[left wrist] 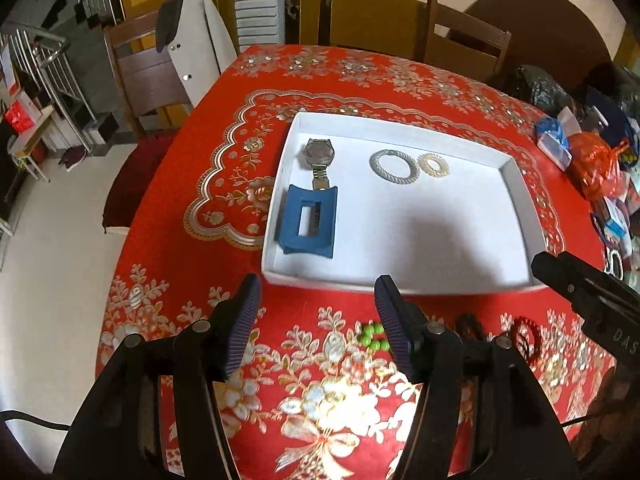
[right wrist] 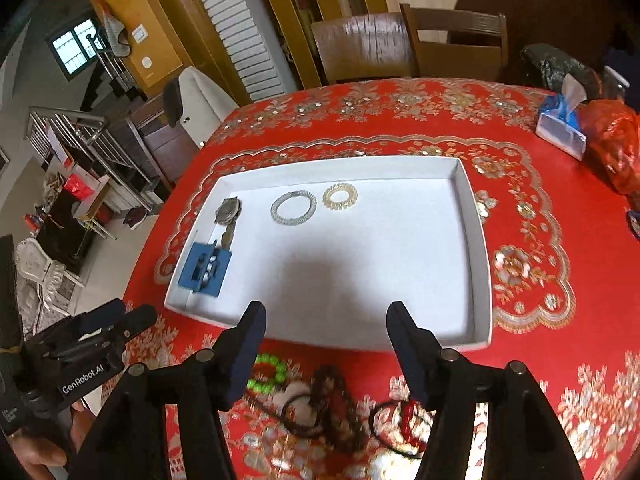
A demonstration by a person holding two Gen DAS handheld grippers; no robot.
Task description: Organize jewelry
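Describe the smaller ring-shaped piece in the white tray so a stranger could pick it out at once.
Find the white tray on the red floral tablecloth. Along its far side two rings lie side by side, right of the watch. The gold coil ring is the right-hand one: smaller and yellowish, whereas the silver bracelet beside it is larger and pale grey.

A: What sits in the tray (right wrist: 476,264)?

B: 4 pieces. A blue clip (left wrist: 309,222) lies at its near left corner, a steel watch (left wrist: 319,155) just behind it, strap toward the clip. A silver bangle (left wrist: 394,166) lies flat farther right, touching a smaller gold ring (left wrist: 434,165).

A: And outside?

B: A green bead bracelet (right wrist: 267,374), dark bead strands (right wrist: 336,408), a black hair tie (right wrist: 298,410) and a red piece (right wrist: 407,420) lie blurred on the cloth before the tray's near wall.
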